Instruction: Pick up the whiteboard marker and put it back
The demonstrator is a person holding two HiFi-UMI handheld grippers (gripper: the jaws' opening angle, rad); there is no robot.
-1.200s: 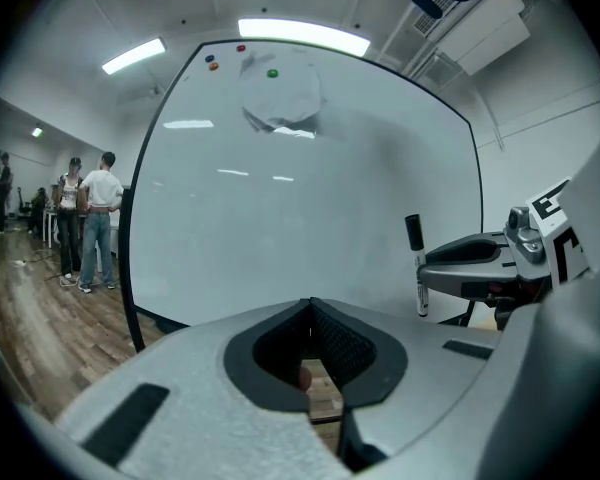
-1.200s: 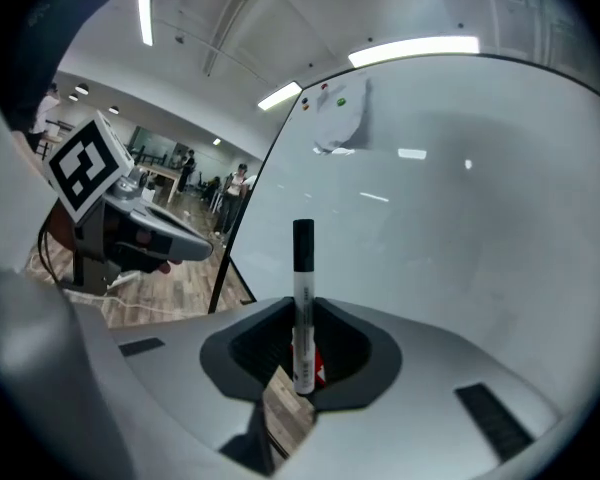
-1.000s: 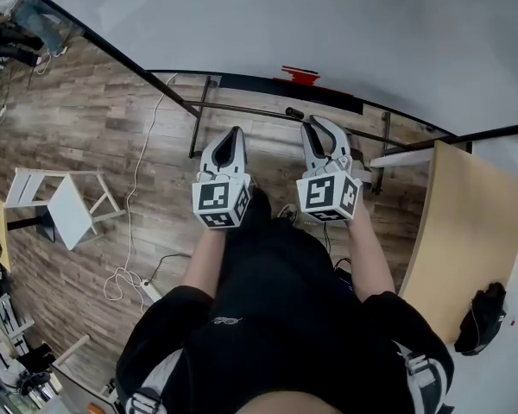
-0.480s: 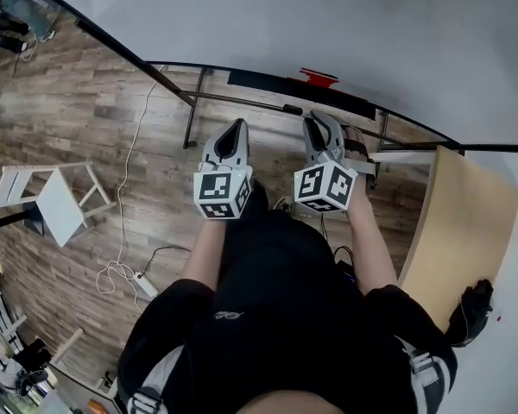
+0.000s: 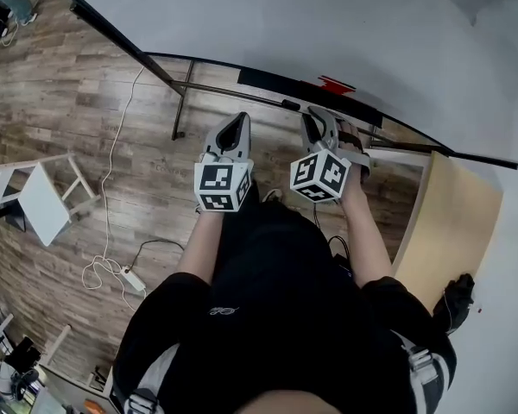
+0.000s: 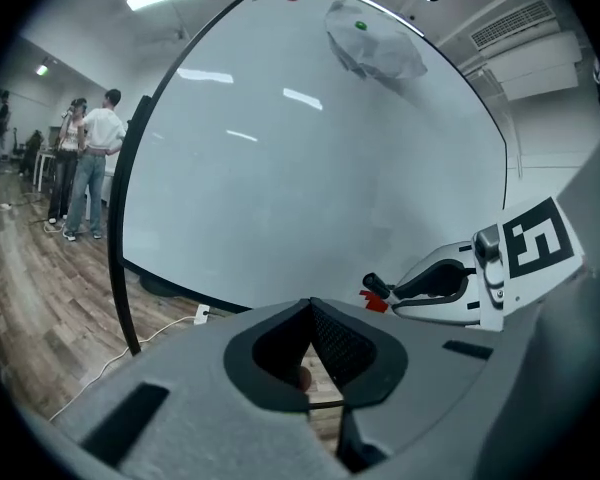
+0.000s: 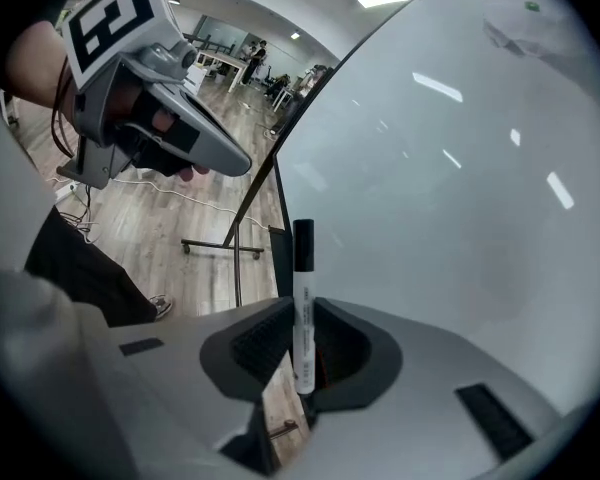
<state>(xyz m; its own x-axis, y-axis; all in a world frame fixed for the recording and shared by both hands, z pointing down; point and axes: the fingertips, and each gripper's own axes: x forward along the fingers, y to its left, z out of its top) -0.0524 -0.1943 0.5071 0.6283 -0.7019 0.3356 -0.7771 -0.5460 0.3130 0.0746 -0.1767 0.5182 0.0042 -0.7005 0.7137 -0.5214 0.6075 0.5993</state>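
Pinching the whiteboard marker (image 7: 303, 268), the right claw (image 7: 302, 313); left claw (image 6: 310, 308) pressed together, empty.

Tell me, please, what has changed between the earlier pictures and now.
The right gripper, its tongs shut on the whiteboard marker, moved slightly nearer the lower edge of the whiteboard and rolled a little; the head camera also turned. Nothing was taken hold of or let go. The left gripper stayed alongside, tongs shut and empty.
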